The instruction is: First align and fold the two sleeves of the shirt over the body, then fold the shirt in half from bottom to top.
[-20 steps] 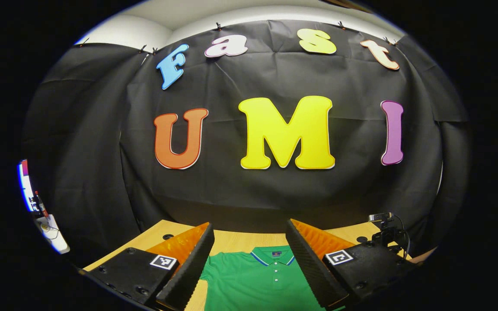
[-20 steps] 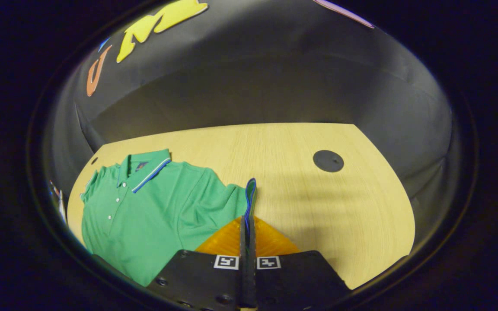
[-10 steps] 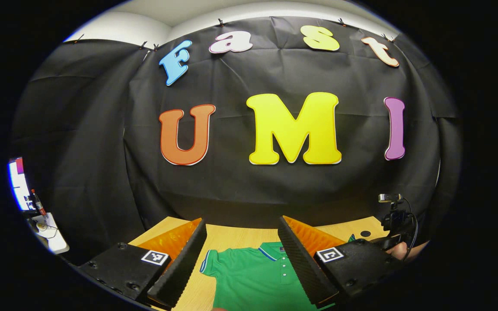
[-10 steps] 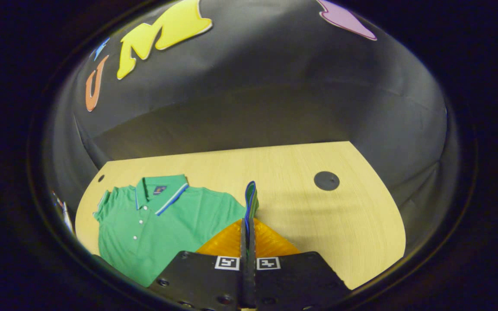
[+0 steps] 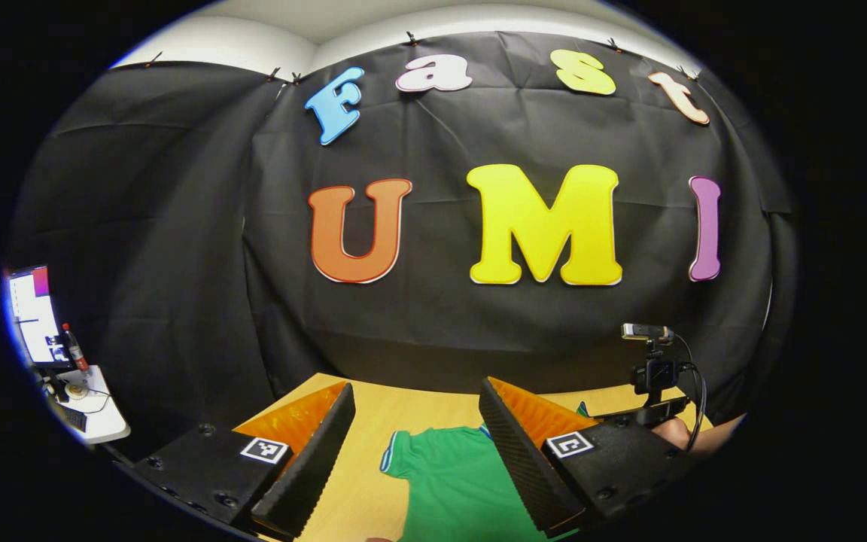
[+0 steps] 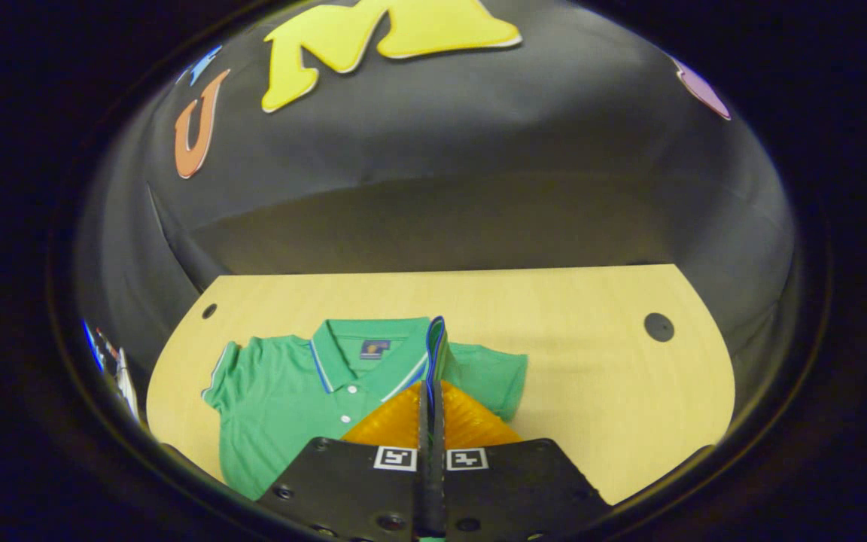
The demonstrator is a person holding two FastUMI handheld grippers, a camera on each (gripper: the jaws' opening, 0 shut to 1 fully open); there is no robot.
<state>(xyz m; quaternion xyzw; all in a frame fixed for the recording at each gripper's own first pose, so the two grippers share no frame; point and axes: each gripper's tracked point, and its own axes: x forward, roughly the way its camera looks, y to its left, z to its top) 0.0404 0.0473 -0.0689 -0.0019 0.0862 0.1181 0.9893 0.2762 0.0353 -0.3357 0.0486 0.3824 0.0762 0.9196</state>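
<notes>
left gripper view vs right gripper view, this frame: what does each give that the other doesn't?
Left gripper view: the left hand-held gripper open over the shirt's other sleeve, a side desk with a monitor, and a mounted camera above a hand.
Right gripper view: the right hand-held gripper shut on the trimmed sleeve cuff, plus the collar and a dark grommet.
Shared: the green shirt on the wooden table.

shirt (image 6: 283,406): 1 | table (image 6: 591,361): 1 | table holes (image 6: 658,327): 2 | grippers (image 6: 431,391): 2
</notes>
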